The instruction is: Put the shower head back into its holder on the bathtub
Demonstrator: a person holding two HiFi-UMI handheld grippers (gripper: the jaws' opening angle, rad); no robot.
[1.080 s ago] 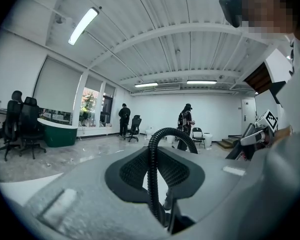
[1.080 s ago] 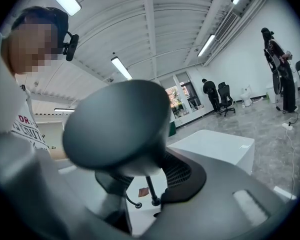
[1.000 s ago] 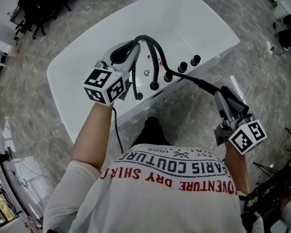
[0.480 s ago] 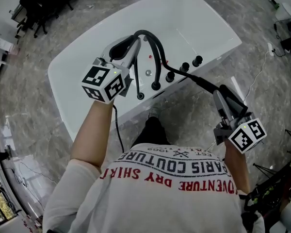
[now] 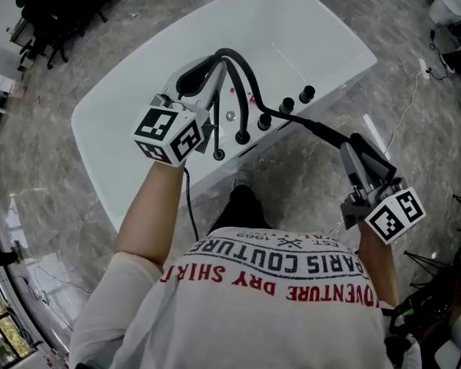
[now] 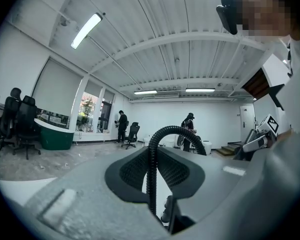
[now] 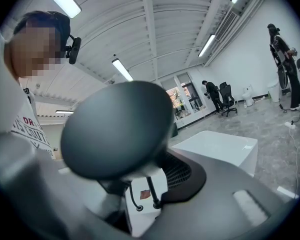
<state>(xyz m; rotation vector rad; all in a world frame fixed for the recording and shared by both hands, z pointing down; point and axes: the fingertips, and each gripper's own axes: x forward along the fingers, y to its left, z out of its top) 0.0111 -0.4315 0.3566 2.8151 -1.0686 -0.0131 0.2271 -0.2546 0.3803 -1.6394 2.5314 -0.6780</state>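
Observation:
A white bathtub (image 5: 138, 91) lies ahead of me, with a row of black fittings (image 5: 263, 119) along its near rim. My left gripper (image 5: 202, 79) is over the rim, shut on the black ribbed hose (image 5: 238, 64), which arches up and drops to the fittings. In the left gripper view the hose (image 6: 151, 174) runs straight up between the jaws of that gripper (image 6: 152, 189). My right gripper (image 5: 359, 151), beside the tub's near right, is shut on the black shower head (image 5: 323, 133). Its round face (image 7: 117, 136) fills the right gripper view between the jaws of that gripper (image 7: 140, 184).
Grey marble floor (image 5: 307, 198) surrounds the tub. A white cable (image 5: 403, 121) trails on the floor at right, and dark office chairs (image 5: 54, 6) stand far left. People (image 6: 121, 125) stand far across the room. My own legs are close to the tub's near side.
My left gripper has risen slightly with the hose still in it. The right gripper and the shower head have stayed where they were.

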